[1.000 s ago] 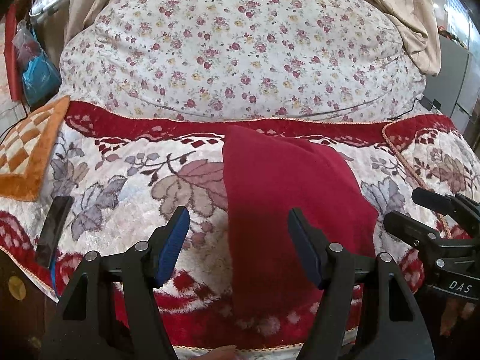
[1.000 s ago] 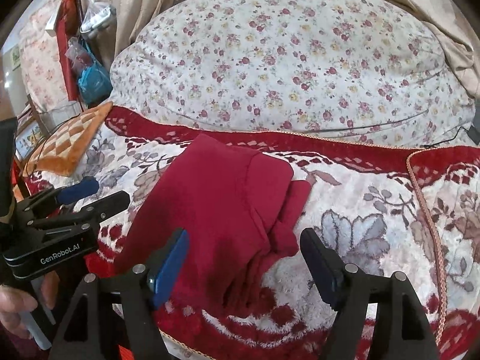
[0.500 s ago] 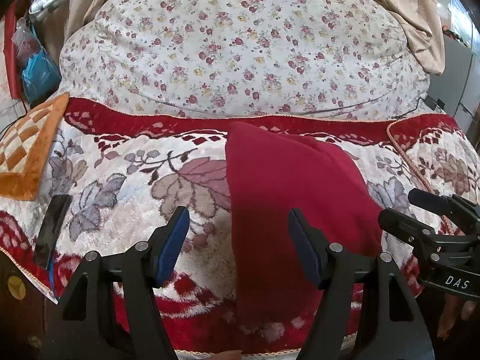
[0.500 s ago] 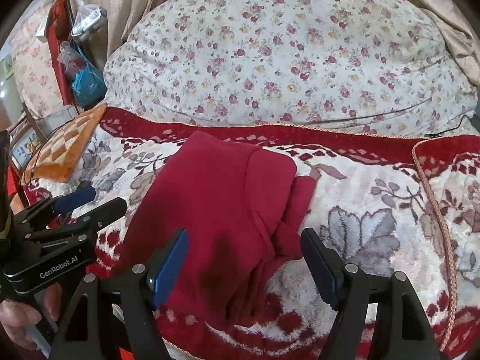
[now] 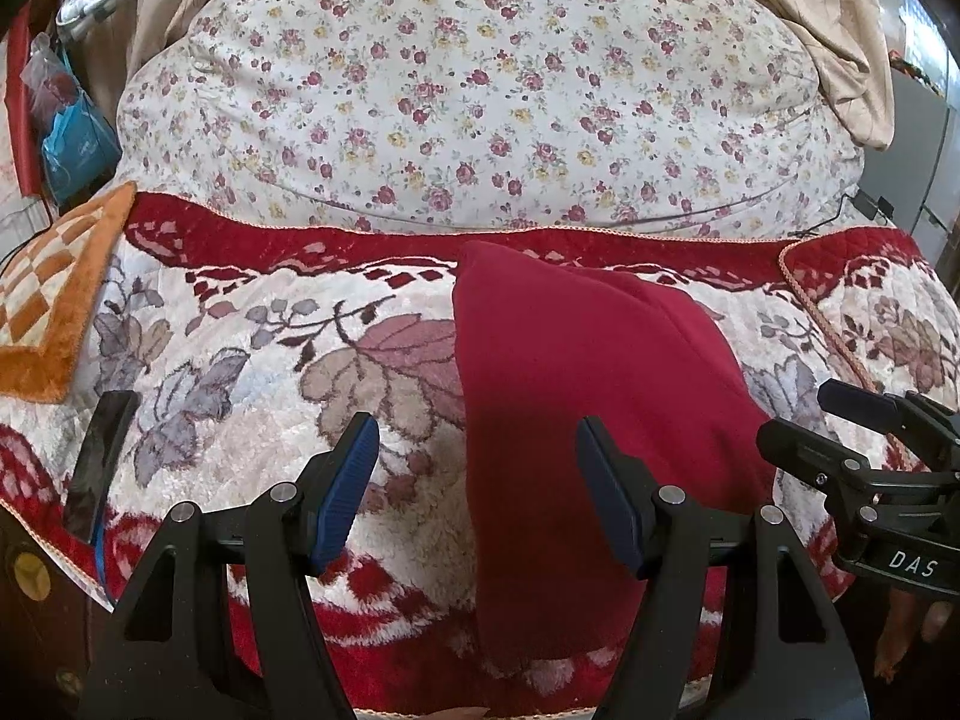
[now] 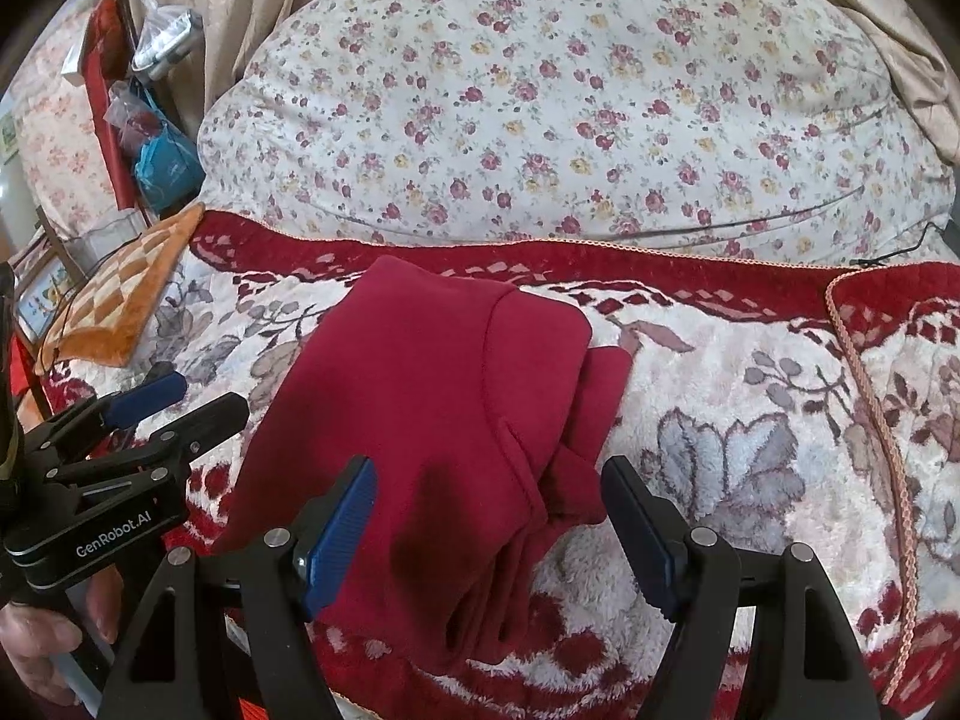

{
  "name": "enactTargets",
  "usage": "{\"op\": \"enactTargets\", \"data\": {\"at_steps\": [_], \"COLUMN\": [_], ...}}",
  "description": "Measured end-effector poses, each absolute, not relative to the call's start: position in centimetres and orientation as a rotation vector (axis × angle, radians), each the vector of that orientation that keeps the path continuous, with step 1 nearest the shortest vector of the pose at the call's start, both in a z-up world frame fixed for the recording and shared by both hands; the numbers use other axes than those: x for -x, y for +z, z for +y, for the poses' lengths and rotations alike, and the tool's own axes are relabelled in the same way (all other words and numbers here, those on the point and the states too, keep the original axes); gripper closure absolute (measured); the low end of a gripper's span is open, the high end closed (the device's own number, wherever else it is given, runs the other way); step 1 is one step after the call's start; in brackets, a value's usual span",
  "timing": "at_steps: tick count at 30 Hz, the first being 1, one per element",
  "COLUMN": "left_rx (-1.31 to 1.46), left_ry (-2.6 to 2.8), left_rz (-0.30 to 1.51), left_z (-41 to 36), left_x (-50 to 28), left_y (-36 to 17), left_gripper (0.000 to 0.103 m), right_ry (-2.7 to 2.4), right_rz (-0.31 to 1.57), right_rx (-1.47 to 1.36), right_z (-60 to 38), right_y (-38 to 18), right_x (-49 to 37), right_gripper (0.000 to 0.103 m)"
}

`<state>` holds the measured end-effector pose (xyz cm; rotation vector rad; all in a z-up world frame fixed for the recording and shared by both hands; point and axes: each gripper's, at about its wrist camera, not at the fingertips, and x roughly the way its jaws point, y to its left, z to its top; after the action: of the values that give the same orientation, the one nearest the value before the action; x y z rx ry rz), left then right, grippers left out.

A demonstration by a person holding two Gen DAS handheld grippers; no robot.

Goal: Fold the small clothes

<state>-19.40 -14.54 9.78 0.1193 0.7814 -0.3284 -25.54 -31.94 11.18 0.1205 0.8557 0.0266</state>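
Note:
A dark red garment (image 5: 576, 396) lies folded lengthwise on the plush floral blanket (image 5: 252, 372); in the right wrist view the garment (image 6: 420, 408) shows layered folds along its right edge. My left gripper (image 5: 477, 492) is open and empty, hovering over the garment's near left edge. My right gripper (image 6: 489, 531) is open and empty, hovering over the garment's near right folds. The right gripper also shows at the right of the left wrist view (image 5: 840, 420), and the left gripper at the left of the right wrist view (image 6: 162, 408).
A big floral quilt bundle (image 5: 480, 96) fills the back. An orange checked cushion (image 5: 48, 300) lies at the left. A dark phone (image 5: 99, 468) rests near the blanket's left front edge. Bags (image 6: 162, 156) hang at far left.
Both grippers stay open and have shifted only slightly. The garment has not moved.

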Motion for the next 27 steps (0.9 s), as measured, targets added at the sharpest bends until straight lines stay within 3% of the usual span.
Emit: {"op": "enactTargets", "data": {"at_steps": [27], "left_rx": [-0.130], "left_ry": [-0.325], "left_rz": [0.798], "left_z": [-14.9], "left_x": [18.4], "left_y": [9.0], "left_gripper": [0.035], "right_ry": [0.022], "right_rz": [0.903], "right_rx": [-0.119], "right_z": [-31.8], "right_y": [9.8], "right_x": [24.1], "right_gripper": [0.028]}}
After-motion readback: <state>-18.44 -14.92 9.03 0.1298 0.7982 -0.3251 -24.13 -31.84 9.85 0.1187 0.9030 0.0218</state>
